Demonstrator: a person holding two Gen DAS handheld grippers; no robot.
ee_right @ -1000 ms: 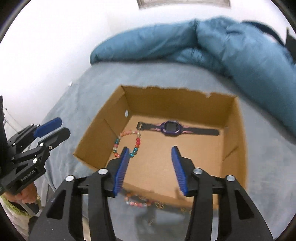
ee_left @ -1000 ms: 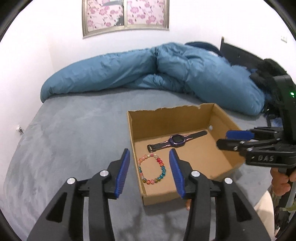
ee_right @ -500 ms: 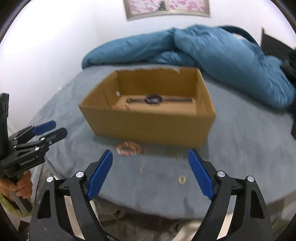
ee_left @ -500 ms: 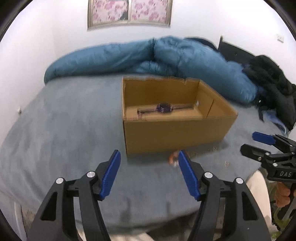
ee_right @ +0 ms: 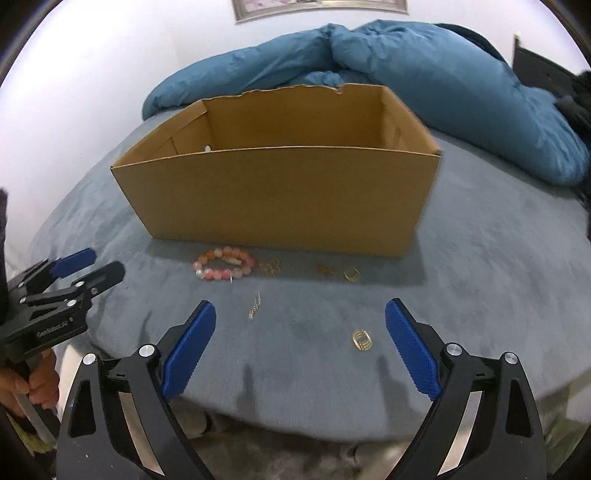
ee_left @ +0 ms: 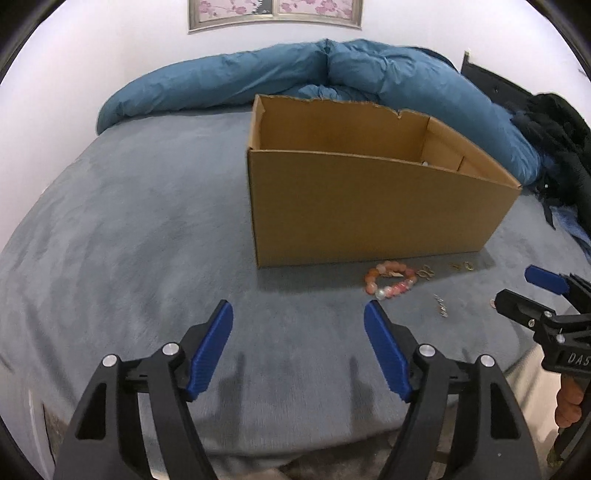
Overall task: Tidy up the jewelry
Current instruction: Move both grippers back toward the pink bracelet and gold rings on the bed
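A pink bead bracelet (ee_left: 388, 280) (ee_right: 223, 268) lies on the grey bed just in front of the open cardboard box (ee_left: 369, 206) (ee_right: 280, 195). Small gold pieces lie around it: a ring stack (ee_right: 362, 339), a thin chain piece (ee_right: 255, 305) (ee_left: 441, 305) and more gold bits (ee_right: 351, 274) (ee_left: 462, 266) by the box wall. My left gripper (ee_left: 298, 325) hovers low over bare blanket, left of the bracelet, its jaws opening with nothing between them. My right gripper (ee_right: 300, 325) is over the near bed edge, jaws opening wide, the ring stack lying ahead between its fingers, untouched.
A rumpled blue duvet (ee_left: 332, 74) (ee_right: 406, 66) is piled behind the box. Dark clothes (ee_left: 561, 147) lie at the right. The bed's front edge runs just under both grippers. A framed flower picture (ee_left: 275, 11) hangs on the white wall.
Both grippers dropped and pulled back from above the box to low over the blanket in front of it. Both sets of jaws spread wider. The box's inside is now hidden behind its front wall.
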